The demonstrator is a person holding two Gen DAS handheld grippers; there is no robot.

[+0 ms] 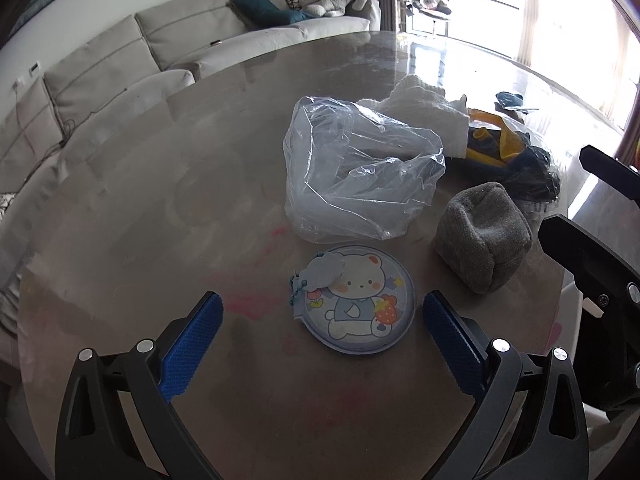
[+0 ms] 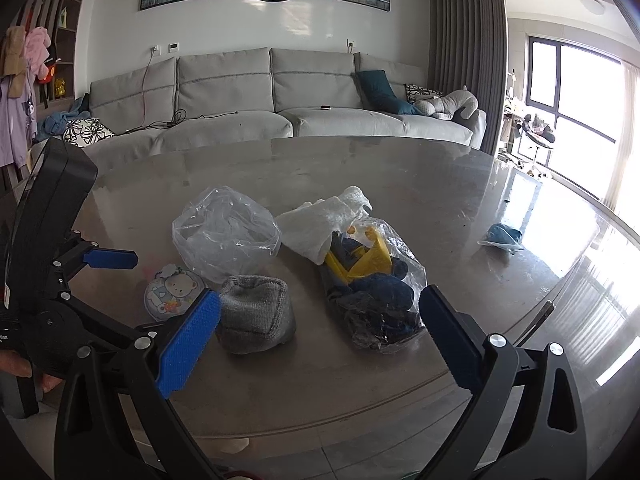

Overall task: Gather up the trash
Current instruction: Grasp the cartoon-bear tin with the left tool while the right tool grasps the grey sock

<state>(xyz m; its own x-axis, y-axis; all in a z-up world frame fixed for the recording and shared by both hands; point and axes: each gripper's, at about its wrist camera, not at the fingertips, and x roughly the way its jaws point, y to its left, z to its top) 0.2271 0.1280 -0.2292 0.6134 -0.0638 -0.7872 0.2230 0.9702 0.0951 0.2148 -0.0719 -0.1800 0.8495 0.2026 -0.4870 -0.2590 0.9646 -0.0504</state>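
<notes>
An empty clear plastic bag (image 1: 360, 172) stands open on the round table (image 1: 160, 200); it also shows in the right wrist view (image 2: 226, 232). Beside it lie a white crumpled paper towel (image 1: 424, 114) (image 2: 320, 224), a grey rolled cloth (image 1: 482, 236) (image 2: 254, 314), a second clear bag with yellow and dark items (image 1: 516, 156) (image 2: 372, 284), and a round bear-print disc (image 1: 356, 300) (image 2: 172, 292). My left gripper (image 1: 322, 320) is open, its fingers on either side of the disc. My right gripper (image 2: 318, 330) is open before the grey cloth and the filled bag.
A small blue scrap (image 2: 500, 236) lies far right on the table (image 2: 400, 360), also seen in the left wrist view (image 1: 510, 100). A grey sofa (image 2: 280, 96) stands behind the table. Windows are at the right.
</notes>
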